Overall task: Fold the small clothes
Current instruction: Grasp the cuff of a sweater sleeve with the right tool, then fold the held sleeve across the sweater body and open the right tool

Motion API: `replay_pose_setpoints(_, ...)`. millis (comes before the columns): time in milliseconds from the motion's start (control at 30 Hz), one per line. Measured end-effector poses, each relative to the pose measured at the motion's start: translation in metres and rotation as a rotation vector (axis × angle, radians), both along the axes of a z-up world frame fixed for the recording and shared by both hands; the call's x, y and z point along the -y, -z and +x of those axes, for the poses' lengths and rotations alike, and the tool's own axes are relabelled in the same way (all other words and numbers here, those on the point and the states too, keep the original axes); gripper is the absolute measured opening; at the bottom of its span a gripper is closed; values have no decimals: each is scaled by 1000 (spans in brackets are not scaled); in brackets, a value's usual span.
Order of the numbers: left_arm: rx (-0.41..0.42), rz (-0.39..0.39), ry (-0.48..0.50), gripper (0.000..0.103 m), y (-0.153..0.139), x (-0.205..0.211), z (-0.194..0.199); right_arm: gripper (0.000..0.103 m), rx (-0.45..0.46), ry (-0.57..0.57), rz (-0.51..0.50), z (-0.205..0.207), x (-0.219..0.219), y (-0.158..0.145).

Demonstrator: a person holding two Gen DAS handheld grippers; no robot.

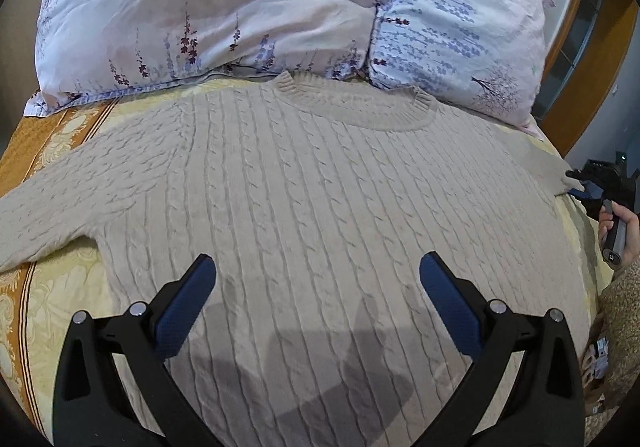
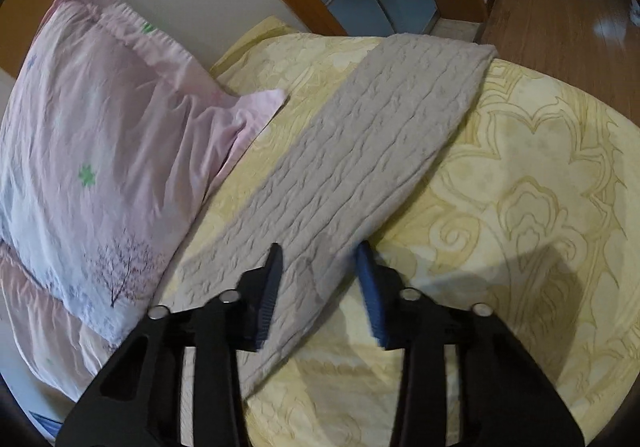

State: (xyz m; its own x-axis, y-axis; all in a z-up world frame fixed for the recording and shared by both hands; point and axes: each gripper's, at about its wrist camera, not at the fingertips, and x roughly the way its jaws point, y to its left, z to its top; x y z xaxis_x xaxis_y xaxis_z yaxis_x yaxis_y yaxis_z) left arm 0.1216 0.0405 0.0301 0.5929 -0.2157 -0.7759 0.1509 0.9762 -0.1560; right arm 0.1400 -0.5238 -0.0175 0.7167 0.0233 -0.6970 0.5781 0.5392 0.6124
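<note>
I see the sweater (image 1: pixel 320 183) flat on the bedspread (image 1: pixel 56 287), collar touching the pillow (image 1: pixel 224 7). Left gripper (image 1: pixel 318 279) spread wide above it — holding nothing. Right gripper (image 2: pixel 320 267) straddles the sleeve (image 2: pixel 360 151), fingers parted — not clamped.

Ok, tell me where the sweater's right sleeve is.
In the right wrist view the sleeve lies flat on the yellow bedspread, right of the pillow, between the right gripper fingers.

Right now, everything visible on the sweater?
The sweater is a beige cable-knit with a ribbed crew collar, spread flat and unfolded on the yellow patterned bedsheet, collar touching the floral pillow. Both sleeves lie outstretched. The right gripper straddles one sleeve, jaws open; the left gripper hangs open over the body.
</note>
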Motion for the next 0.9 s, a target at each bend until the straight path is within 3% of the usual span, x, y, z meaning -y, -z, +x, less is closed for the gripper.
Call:
replay_pose_setpoints(133, -2, 11, -9, 101, 0, -2, 7, 20, 8, 58, 8, -4, 13, 4)
replay_pose_setpoints(267, -5, 22, -4, 101, 0, -3, 14, 17, 7, 65, -3, -4, 16, 3)
replay_pose_setpoints(333, 2, 24, 5, 101, -1, -3, 16, 11, 1, 63, -37, -2, 14, 1)
replay_pose_setpoints(500, 18, 3, 2, 101, -3, -6, 18, 10, 73, 11, -177, -2, -7, -31)
replay_pose_setpoints(667, 56, -164, -20, 101, -6, -21, 16, 10, 211, -139, -273, 4, -59, -80)
replay_pose_setpoints(767, 64, -170, -25, 101, -8, -21, 18, 10, 286, -290, -279, 9, -110, -98)
replay_pose_setpoints(900, 67, -173, -24, 101, -10, -18, 19, 10, 305, -497, -250, 18, -177, -91)
